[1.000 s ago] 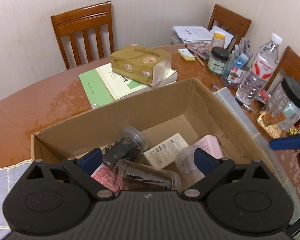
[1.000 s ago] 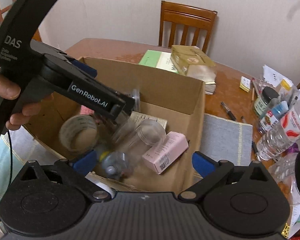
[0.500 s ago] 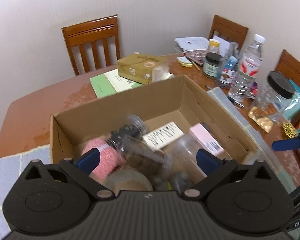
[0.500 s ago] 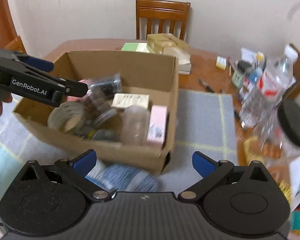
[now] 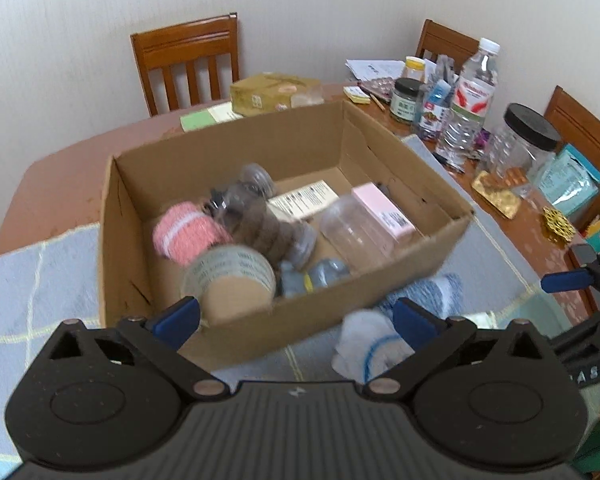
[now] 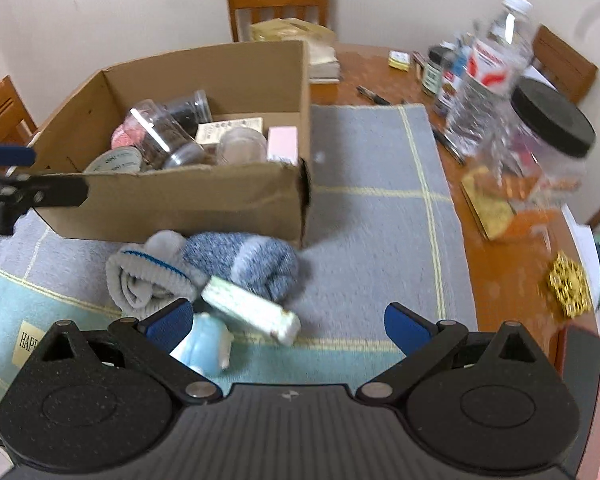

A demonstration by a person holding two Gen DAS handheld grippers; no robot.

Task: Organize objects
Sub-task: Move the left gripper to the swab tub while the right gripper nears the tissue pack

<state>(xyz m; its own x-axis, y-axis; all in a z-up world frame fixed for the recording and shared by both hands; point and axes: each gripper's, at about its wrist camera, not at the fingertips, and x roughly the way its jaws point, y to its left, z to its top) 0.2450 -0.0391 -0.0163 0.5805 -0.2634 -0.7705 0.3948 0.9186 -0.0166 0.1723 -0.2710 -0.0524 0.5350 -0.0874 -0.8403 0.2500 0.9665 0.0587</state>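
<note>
Now both the left gripper (image 5: 296, 314) and right gripper (image 6: 288, 322) hang wide open and empty, apparently between picks, above rolled socks (image 6: 204, 268) lying against the cardboard box's (image 6: 180, 204) near wall.

Round reddish-brown wooden table (image 5: 60, 184): bears a grey-blue checked cloth mat (image 6: 372, 160), on which sit an open cardboard box (image 6: 180, 200), rolled blue-grey socks (image 6: 236, 260) and a pale rectangular packet (image 6: 252, 314).

Your left wrist camera looks down into the cardboard box (image 5: 284, 216) from close above; your right camera faces it from lower, sharing box and socks (image 6: 204, 268).
</note>
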